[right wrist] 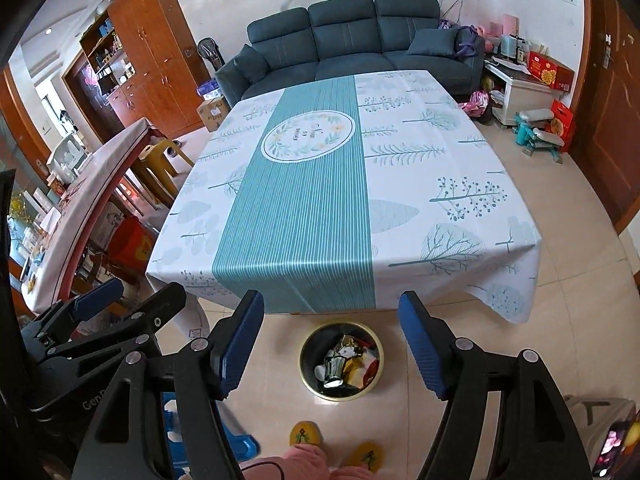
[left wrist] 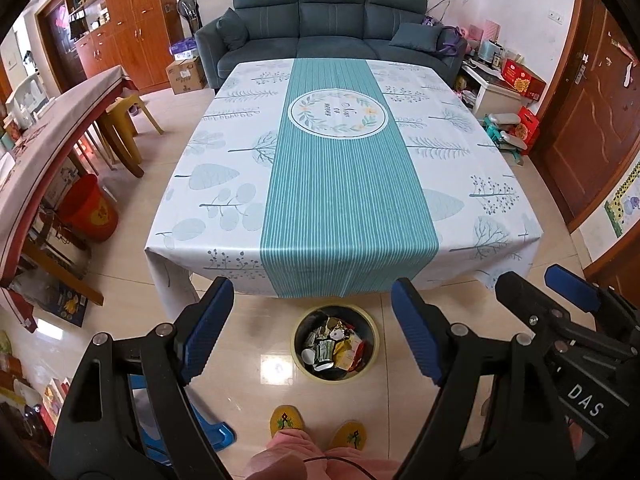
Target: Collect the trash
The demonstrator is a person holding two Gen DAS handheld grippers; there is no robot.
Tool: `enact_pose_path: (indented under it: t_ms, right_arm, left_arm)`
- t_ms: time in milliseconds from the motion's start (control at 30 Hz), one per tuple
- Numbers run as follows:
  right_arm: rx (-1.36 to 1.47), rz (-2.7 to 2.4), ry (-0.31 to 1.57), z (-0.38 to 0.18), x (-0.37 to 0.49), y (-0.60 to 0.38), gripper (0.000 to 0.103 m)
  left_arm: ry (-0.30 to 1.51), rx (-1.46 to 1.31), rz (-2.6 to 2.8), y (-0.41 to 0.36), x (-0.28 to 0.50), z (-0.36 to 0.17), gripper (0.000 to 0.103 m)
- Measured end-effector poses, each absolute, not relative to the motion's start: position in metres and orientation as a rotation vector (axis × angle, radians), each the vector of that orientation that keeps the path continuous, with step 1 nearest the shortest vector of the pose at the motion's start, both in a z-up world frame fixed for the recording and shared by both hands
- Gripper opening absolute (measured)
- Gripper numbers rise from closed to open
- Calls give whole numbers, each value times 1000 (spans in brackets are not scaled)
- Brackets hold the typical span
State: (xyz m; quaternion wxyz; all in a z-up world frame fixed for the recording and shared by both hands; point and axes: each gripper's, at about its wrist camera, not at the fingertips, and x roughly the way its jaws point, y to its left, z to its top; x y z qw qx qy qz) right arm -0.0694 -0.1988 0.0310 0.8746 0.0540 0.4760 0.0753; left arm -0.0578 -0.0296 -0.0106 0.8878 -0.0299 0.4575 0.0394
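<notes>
A round bin with a yellow rim stands on the floor just in front of the table, and it also shows in the right wrist view. It holds several crumpled wrappers and packets. My left gripper is open and empty, held above and behind the bin. My right gripper is open and empty too, at about the same height beside it. The table carries a white and teal leaf-print cloth.
The person's yellow slippers stand just behind the bin. A blue stool is on the floor at lower left. A second table with yellow stools stands left, a dark sofa behind, boxes at right.
</notes>
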Motion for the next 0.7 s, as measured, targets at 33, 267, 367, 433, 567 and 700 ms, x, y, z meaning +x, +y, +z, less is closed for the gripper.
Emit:
enact_pose_path:
  t_ms: [33,267,367,433,567,700]
  right_arm:
    - [112,157,993,31,-70,-199,71]
    - [111,154,979,35,-66,-202,71]
    - [110,154,970,36,-66,-204,71]
    - [110,155,964,36,-66,-206,71]
    - [109,154,950,36,-69,-207,71]
    - [107,152,948,37,-70,-207,71]
  left_arm:
    - [950,-61,83,-30,-57,-10,79]
    - [944,-58,83,-33,-53,-7,79]
    - [944,-58,83,-34,-53,-7,79]
    - [941,-57,83,-34,-53,-6,79]
    - [933,-54,80,-37,-54,-5,79]
    - [929,-53,78,-38,-56,-4,79]
